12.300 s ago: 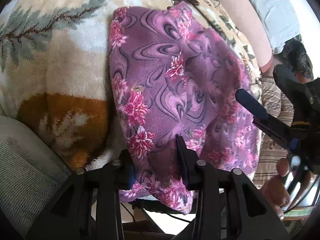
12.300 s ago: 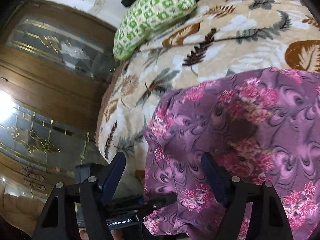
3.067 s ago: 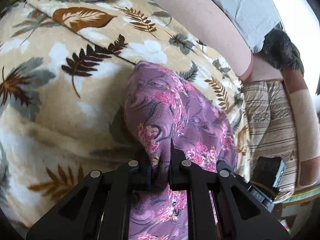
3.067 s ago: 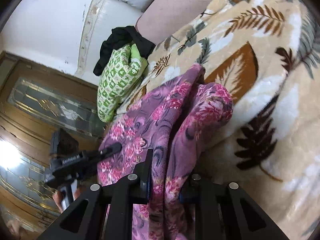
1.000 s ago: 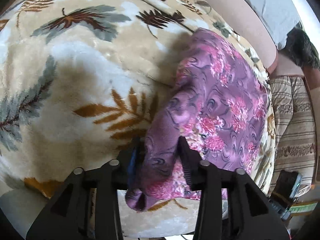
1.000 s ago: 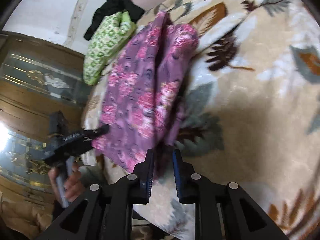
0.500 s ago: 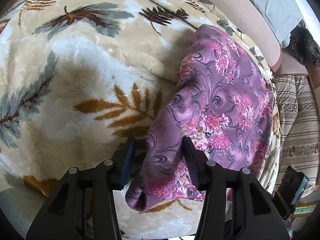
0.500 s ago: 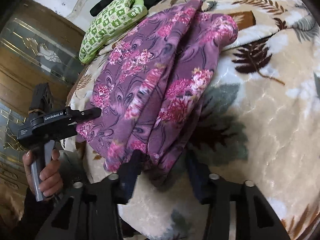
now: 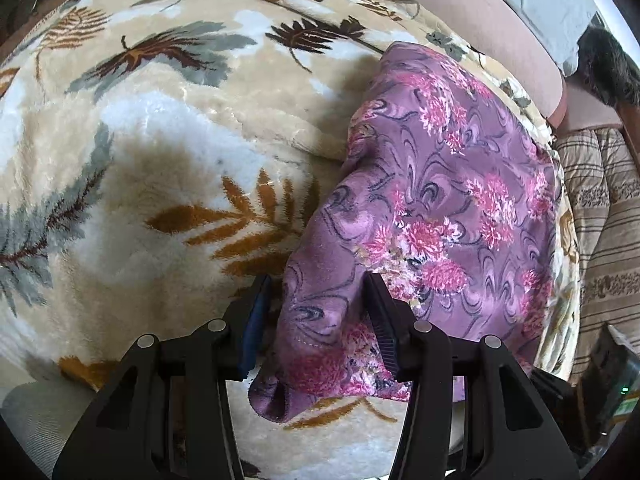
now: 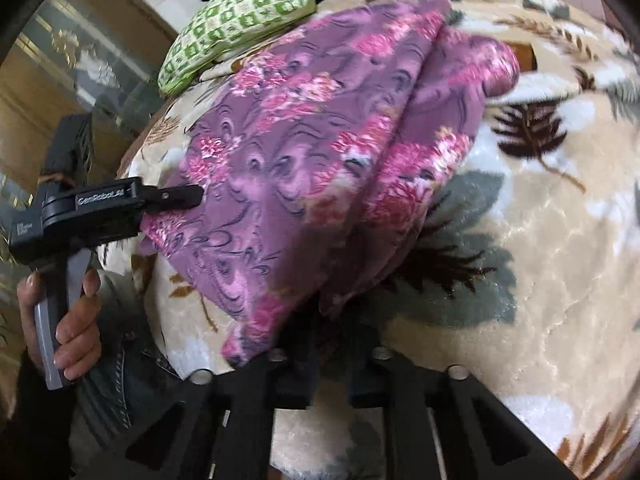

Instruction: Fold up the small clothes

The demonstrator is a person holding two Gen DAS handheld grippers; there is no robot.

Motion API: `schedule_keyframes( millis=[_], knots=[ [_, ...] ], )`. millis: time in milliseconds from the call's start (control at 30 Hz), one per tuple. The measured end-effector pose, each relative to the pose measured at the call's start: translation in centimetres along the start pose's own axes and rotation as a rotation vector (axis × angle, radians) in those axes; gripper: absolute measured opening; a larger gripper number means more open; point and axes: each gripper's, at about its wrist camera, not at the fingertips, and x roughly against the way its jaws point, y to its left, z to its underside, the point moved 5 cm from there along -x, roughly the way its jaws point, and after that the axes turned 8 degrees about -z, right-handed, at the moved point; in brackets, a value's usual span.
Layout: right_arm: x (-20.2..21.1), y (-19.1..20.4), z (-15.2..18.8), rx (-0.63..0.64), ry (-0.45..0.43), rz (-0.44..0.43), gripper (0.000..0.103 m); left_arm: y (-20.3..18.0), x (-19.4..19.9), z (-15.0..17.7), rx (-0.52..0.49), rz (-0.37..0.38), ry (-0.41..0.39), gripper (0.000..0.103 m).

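Note:
A purple garment with pink flowers [image 9: 440,184] lies folded lengthwise on the leaf-patterned blanket [image 9: 160,152]. My left gripper [image 9: 316,312] is open, its jaws standing on either side of the garment's near corner without clamping it. In the right wrist view the garment [image 10: 320,152] spreads across the blanket [image 10: 540,240], and the left gripper [image 10: 176,196] shows at its left edge. My right gripper [image 10: 328,376] sits low at the garment's near end with its jaws apart, clear of the cloth.
A green patterned cloth [image 10: 236,20] and a dark item lie at the far end of the bed. A striped cover [image 9: 600,220] lies to the right. A wood and glass cabinet [image 10: 60,80] stands beyond the left gripper.
Both grippers have let go of the garment, which had been carried and laid down on the blanket. The left jaws have opened wider and the right gripper has pulled back from the cloth.

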Motion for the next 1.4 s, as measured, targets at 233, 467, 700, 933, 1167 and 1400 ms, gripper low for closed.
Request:
schedule_keyframes(
  millis=[233,467,700,933,1167,1400],
  knots=[
    [4.0,-0.5,1.3,-0.088,-0.093,-0.014,0.004,-2.3,0.7,1.4,-0.136,-0.062,-0.052,0.039],
    [3.3,-1.6,2.4,-0.162,-0.123,-0.091,0.004,-2.7,0.9,1.9,-0.177,-0.076,-0.097,0.039],
    [4.9,-3.5,3.4,-0.272,-0.192,-0.081,0.012,-2.7,1.2,2.0,-0.177,-0.075,-0.1,0.039],
    [6.9,-3.3,2.9,-0.245,-0.276,-0.028,0.068,-2.5,1.3,2.1,-0.167,-0.066,-0.093,0.043],
    [7.1,-2.9,1.8,-0.271,-0.274,-0.079,0.071,-2.7,1.5,2.2,-0.182,-0.073,-0.107,0.043],
    [3.0,-1.7,0.1,-0.287,-0.147,-0.081,0.067,-2.9,1.5,2.3,-0.196,-0.089,-0.111,0.044]
  ],
)
